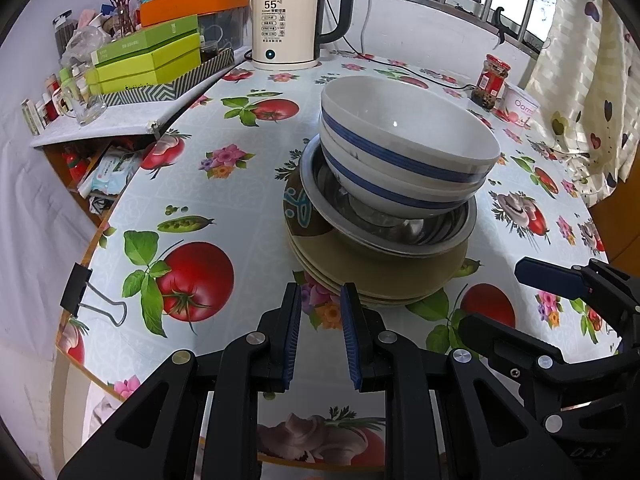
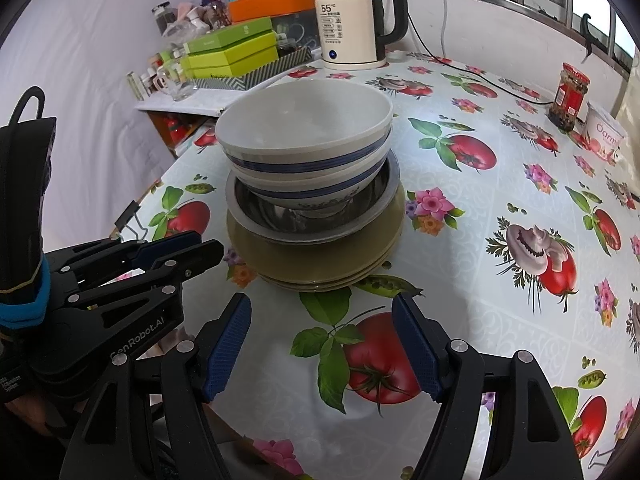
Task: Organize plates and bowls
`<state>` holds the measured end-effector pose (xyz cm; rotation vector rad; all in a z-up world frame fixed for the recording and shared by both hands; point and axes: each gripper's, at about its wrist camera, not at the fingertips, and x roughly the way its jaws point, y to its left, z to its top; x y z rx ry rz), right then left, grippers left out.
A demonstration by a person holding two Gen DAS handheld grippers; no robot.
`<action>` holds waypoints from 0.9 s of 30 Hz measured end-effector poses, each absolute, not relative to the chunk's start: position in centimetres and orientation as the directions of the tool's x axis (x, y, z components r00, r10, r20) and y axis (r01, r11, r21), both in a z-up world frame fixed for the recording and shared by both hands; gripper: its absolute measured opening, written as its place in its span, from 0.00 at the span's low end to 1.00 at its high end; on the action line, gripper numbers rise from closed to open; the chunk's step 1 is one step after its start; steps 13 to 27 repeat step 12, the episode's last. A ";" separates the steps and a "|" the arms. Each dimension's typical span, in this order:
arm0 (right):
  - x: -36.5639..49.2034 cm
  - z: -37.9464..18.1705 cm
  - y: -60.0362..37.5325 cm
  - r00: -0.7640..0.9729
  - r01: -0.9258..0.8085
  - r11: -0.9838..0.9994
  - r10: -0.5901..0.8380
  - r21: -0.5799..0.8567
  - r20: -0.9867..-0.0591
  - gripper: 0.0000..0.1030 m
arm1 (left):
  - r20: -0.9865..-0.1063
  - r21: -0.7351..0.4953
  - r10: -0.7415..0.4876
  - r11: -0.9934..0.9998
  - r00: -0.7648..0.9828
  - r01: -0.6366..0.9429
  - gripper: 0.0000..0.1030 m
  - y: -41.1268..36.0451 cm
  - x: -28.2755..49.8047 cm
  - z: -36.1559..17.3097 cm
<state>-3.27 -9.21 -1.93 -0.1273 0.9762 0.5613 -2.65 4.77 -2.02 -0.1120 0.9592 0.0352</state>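
In the centre of both views a single pile of crockery stands on the bench (image 1: 240,184), which is covered in a glossy cloth printed with tomatoes, peas and flowers. At the bottom lie several flat olive-green plates (image 2: 320,264); on them sits a shallow stainless-steel bowl (image 2: 256,216), and inside that two white ceramic bowls with blue bands (image 2: 304,136) are nested one in the other. The order runs from widest below to deepest above, which looks like the sensible way to keep such a pile steady; in the left wrist view the upper bowls seem to lean a little toward the right of the frame, though the fisheye may exaggerate this.

The left claw (image 1: 320,340) sits at the lower middle of its frame, its blue pads parted by a narrow gap with nothing between them, tips just short of the plates' near edge. The right claw (image 2: 322,348) is spread wide and empty at the bottom of its frame, well short of the pile. Both point at the stack, so the pile is probably either finished or about to be adjusted.

At the top of the frames stand a cream electric kettle showing 55 (image 1: 284,28), stacked green boxes (image 1: 148,60) at upper left, and a red-lidded jar (image 2: 570,96) at upper right.
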 end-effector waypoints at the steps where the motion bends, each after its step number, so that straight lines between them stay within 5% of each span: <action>1: -3.3 -1.9 -9.0 0.431 -0.504 0.852 0.392 0.144 -0.812 0.72 | -0.819 -0.079 -0.020 0.994 0.574 -0.079 0.20 4.7 -2.7 -2.0; 27: -3.4 -1.9 -9.0 0.432 -0.504 0.852 0.393 0.144 -0.812 0.72 | -0.815 -0.088 -0.023 0.993 0.579 -0.084 0.20 4.9 -2.8 -2.2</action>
